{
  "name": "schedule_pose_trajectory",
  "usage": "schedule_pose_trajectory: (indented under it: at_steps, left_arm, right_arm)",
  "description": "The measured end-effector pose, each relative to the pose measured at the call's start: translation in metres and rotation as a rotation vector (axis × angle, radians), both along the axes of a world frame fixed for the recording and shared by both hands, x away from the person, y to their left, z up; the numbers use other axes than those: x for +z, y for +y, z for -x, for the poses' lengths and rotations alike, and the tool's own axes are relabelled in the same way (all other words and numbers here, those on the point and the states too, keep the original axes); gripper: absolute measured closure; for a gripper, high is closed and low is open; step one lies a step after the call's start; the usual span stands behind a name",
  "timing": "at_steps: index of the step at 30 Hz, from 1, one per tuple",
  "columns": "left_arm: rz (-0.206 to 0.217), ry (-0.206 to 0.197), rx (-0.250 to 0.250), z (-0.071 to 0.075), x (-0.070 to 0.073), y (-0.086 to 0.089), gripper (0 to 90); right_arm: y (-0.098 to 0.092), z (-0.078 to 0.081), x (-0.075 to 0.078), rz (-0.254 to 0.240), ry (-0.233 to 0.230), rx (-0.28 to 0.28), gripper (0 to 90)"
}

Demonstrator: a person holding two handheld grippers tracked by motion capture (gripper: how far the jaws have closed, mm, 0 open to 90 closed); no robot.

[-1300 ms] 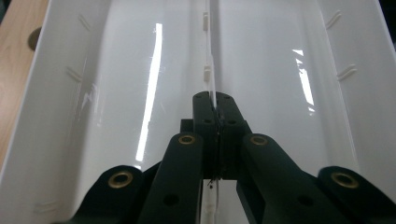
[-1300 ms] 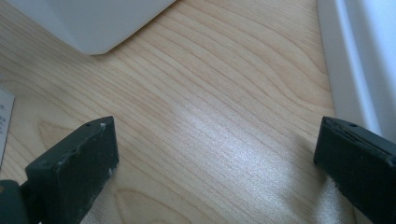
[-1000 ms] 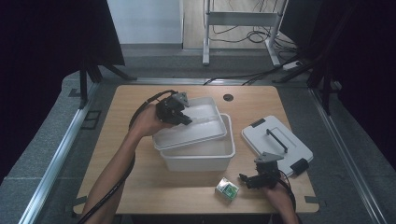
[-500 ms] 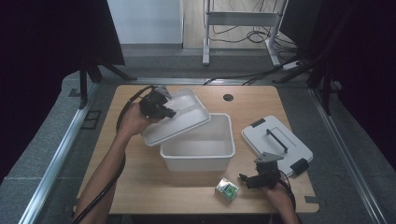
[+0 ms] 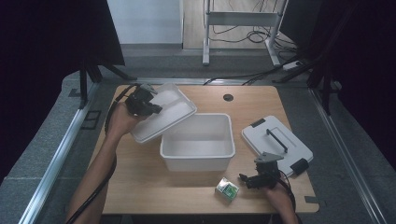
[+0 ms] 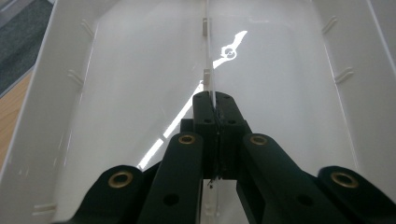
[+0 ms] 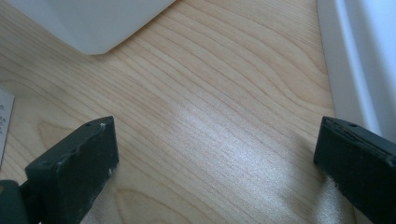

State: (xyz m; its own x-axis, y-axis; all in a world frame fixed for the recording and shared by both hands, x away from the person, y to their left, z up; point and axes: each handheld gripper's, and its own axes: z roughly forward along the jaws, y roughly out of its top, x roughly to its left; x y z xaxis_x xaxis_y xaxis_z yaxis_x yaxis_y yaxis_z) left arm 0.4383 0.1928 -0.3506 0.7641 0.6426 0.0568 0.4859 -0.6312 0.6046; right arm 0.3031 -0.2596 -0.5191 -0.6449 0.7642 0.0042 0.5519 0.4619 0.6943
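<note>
A white divided tray hangs tilted over the table's back left, overlapping the left rim of the open white bin. My left gripper is shut on the tray's thin centre divider; in the left gripper view the jaws of that gripper pinch the rib, with the tray's floor spreading beyond. My right gripper rests open near the table's front right, just right of a small green box. In the right gripper view, bare wood lies between the jaws of that gripper.
A pale lid with a dark handle lies right of the bin, and its edge borders the right jaw. The bin's corner stands ahead of the right gripper. A cable hole sits near the table's back edge.
The left gripper has carried the tray leftward off the top of the bin, leaving the bin open. The right gripper has stayed put.
</note>
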Motion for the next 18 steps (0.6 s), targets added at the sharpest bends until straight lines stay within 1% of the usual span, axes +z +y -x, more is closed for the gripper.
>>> schedule_pose_trajectory:
  at_steps: [4, 9, 12, 18]
  left_arm:
    - [0.009, -0.003, 0.040, 0.000, -0.001, 0.011, 88.9]
    - [0.009, -0.006, 0.089, 0.000, -0.003, 0.027, 88.9]
    - [0.017, -0.003, 0.112, 0.001, -0.005, 0.036, 88.9]
    - [0.018, -0.002, 0.156, 0.003, -0.010, 0.056, 88.9]
  right_arm:
    - [0.000, 0.000, 0.000, 0.000, 0.000, 0.000, 0.0]
    - [0.000, 0.000, 0.000, 0.000, 0.000, 0.000, 0.0]
    - [0.000, 0.000, 0.000, 0.000, 0.000, 0.000, 0.0]
    - [0.000, 0.000, 0.000, 0.000, 0.000, 0.000, 0.0]
